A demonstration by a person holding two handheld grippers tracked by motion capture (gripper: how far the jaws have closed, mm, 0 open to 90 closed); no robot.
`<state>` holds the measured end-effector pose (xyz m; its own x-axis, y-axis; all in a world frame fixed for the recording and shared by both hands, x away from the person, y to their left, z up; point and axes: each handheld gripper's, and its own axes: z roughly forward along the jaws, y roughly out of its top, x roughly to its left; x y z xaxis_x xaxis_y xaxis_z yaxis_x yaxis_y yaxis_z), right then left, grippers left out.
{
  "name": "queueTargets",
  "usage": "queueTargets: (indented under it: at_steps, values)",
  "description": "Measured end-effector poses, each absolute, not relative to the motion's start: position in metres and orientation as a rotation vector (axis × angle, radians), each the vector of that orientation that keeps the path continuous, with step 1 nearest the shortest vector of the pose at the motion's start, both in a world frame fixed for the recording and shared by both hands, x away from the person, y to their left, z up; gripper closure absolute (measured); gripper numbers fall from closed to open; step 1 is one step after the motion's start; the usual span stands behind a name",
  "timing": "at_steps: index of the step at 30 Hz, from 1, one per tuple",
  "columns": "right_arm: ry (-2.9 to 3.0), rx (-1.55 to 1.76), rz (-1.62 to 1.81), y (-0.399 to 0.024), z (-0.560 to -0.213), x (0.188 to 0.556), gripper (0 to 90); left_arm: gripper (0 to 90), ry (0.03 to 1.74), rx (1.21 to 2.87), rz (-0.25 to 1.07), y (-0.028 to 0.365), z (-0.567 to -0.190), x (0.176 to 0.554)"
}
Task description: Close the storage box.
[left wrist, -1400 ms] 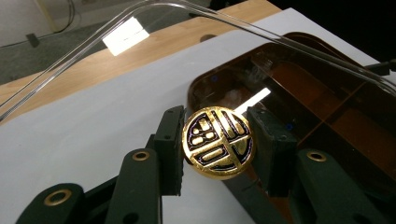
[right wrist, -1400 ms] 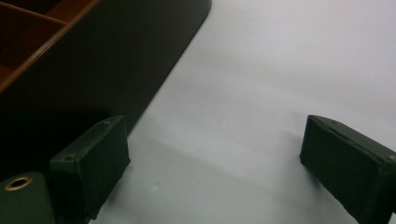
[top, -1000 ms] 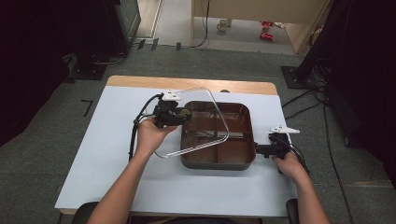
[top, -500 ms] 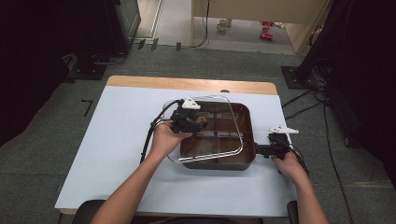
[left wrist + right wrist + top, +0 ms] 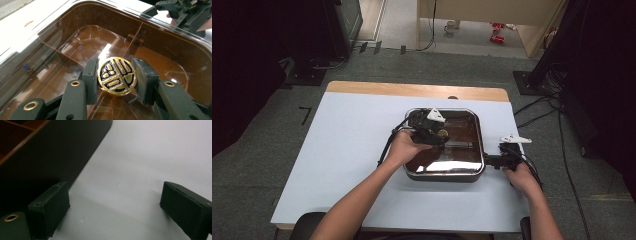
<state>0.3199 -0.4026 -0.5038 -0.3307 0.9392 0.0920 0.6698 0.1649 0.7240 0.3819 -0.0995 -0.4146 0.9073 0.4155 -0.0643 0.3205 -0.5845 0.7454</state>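
Left tongs [image 5: 117, 76] are clamped on the round gold-and-black knob [image 5: 116, 75] of a clear lid [image 5: 57, 37], one dark pad pressing each side of it, and in the high view they [image 5: 435, 134] sit over the middle of the brown tray [image 5: 444, 175]. Right tongs [image 5: 113, 207] stand wide apart with nothing between them, resting on the pale bench [image 5: 150, 157] just beside the tray's dark outer wall [image 5: 50, 157]; from above they [image 5: 494, 161] are at the tray's right edge. Judging by how things lie, the covering job looks nearly finished: the lid appears square over the tray, its rim roughly matching the tray's outline, though whether it is fully seated all round I cannot tell. What seems left is to settle it and let go of the knob. The lid is transparent with rounded corners and bright reflections; through it show the glossy brown floor and thin dividers that split the tray into compartments. The knob bears a stylised gold emblem on black.
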Motion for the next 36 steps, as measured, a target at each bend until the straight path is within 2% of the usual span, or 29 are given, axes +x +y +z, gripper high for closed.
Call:
queueTargets:
  at_steps: [18, 29, 32, 34, 36]
  values:
    - [2.071, 1.527, 0.972, -0.403, -0.504, 0.32, 8.2, 59.4, 0.474, 2.268, 0.133, -0.11, -0.421, 0.393]
    - [2.074, 1.526, 0.97, -0.402, -0.504, 0.32, 8.1, 59.0, 0.497, 2.269, 0.068, -0.108, -0.425, 0.396]
    - [2.074, 1.526, 0.97, -0.402, -0.504, 0.32, 8.1, 58.0, 0.502, 2.261, 0.07, -0.108, -0.426, 0.396]
    - [2.074, 1.525, 0.97, -0.402, -0.504, 0.32, 8.1, 51.5, 0.519, 2.252, 0.065, -0.106, -0.426, 0.397]
    - [2.072, 1.528, 0.971, -0.402, -0.504, 0.32, 8.1, 49.3, 0.537, 2.245, 0.054, -0.104, -0.426, 0.398]
